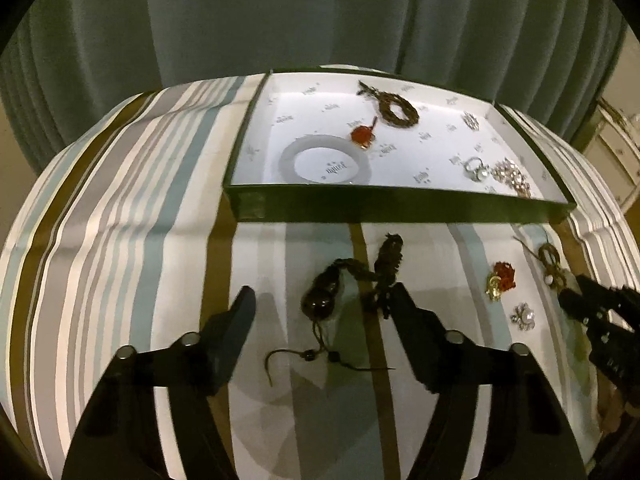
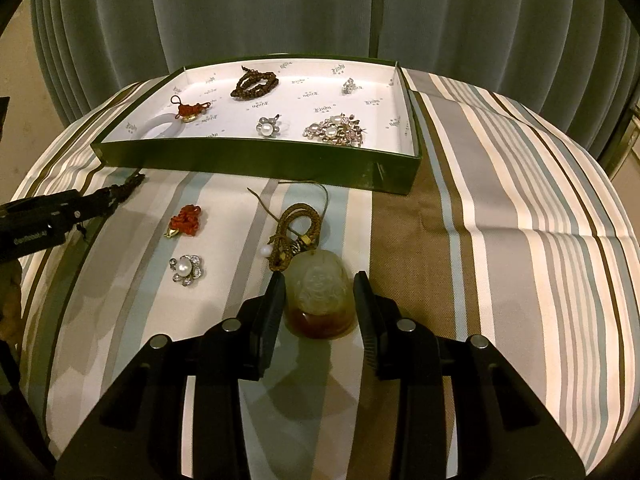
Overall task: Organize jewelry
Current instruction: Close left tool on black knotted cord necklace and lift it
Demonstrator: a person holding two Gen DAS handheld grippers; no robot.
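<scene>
In the left wrist view a dark gourd pendant point(image 1: 322, 294) on a knotted brown cord point(image 1: 386, 264) lies on the striped cloth between the fingers of my left gripper point(image 1: 322, 300). The jaws stand wide and the pads do not press on the gourd; the right finger rests against the cord. In the right wrist view my right gripper point(image 2: 319, 282) is shut on a pale carved jade pendant point(image 2: 320, 296) with an amber base, both pads against its sides. Its braided cord point(image 2: 294, 228) coils ahead of the fingertips. The green tray point(image 2: 260, 156) with white lining stands behind.
The tray point(image 1: 392, 204) holds a white bangle point(image 1: 326, 164), a red knot charm point(image 1: 362, 136), a brown bead bracelet point(image 1: 400, 110) and pearl brooches point(image 2: 334, 128). On the cloth lie another red knot charm point(image 2: 186, 220) and a pearl flower brooch point(image 2: 186, 270). Grey curtains hang behind the table.
</scene>
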